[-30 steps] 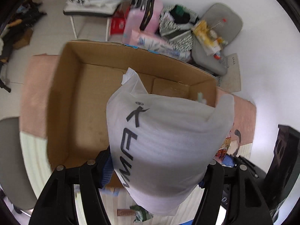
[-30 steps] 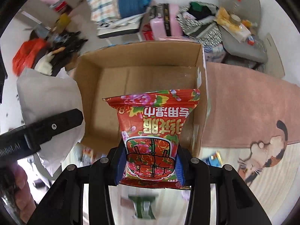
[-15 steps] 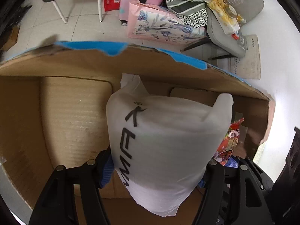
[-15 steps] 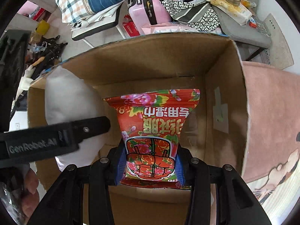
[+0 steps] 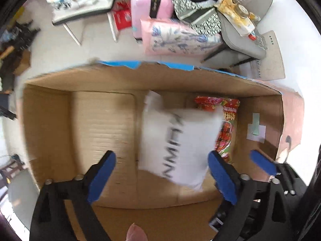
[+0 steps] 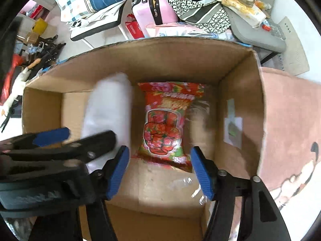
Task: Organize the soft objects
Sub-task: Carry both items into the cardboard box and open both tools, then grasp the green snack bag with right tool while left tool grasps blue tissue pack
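Inside the brown cardboard box [image 6: 236,64], both grippers [image 5: 160,170] [image 6: 159,166] gape, holding nothing; the white foam pouch [image 5: 180,140] at nine o'clock may topple onto the red flowered packet [image 6: 168,120].

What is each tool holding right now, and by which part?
Nothing. The left tool and the right tool are both open; the white foam bag and the red snack pack sit free in the cardboard box.

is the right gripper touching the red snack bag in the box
Apart. The right wrist view shows the right gripper with jaws spread wide, and bare cardboard visible between each pad and the red snack bag.
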`<state>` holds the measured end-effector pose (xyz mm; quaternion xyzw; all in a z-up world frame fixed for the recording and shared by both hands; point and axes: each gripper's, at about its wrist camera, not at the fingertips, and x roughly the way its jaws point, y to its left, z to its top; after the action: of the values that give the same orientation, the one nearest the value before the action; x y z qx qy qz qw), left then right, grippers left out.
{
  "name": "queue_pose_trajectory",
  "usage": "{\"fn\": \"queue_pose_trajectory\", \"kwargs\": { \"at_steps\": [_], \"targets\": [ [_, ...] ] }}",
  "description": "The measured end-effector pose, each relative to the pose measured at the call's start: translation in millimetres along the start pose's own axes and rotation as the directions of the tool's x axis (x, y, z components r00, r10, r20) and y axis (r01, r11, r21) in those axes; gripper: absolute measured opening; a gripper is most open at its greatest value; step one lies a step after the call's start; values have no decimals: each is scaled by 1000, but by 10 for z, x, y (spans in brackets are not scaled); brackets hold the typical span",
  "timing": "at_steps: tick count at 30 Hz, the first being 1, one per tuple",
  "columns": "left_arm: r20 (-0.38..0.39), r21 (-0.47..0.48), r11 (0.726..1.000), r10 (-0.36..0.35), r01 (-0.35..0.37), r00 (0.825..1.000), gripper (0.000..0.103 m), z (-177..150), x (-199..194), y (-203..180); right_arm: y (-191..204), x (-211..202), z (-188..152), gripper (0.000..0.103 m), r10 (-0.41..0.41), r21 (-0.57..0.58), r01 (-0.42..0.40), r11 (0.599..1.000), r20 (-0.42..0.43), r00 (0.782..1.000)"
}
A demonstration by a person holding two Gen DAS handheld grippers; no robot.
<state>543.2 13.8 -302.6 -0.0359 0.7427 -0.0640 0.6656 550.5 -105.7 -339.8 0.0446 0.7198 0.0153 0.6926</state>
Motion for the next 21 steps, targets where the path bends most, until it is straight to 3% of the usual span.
{"fn": "queue_pose_trajectory", "kwargs": {
  "at_steps": [5,10,17,21],
  "targets": [
    [90,1,999,54,-54,994,102,-209,-242,58,12,-251,-179,87,-40,-9,40,999,35,999],
    [216,5,995,99,-103,971,102,-567,-507,112,29,-510,-456,101,-57,-24,59,998,77,995],
    [364,0,983,173,-186,915,102,-1068,-883,106,98,-827,-913,103,-72,-55,82,995,169,983],
    [438,-28,973,217,-228,872,102,-1427,-1114,150,88,-993,-1144,103,-41,-38,50,998,209,977]
  ]
}}
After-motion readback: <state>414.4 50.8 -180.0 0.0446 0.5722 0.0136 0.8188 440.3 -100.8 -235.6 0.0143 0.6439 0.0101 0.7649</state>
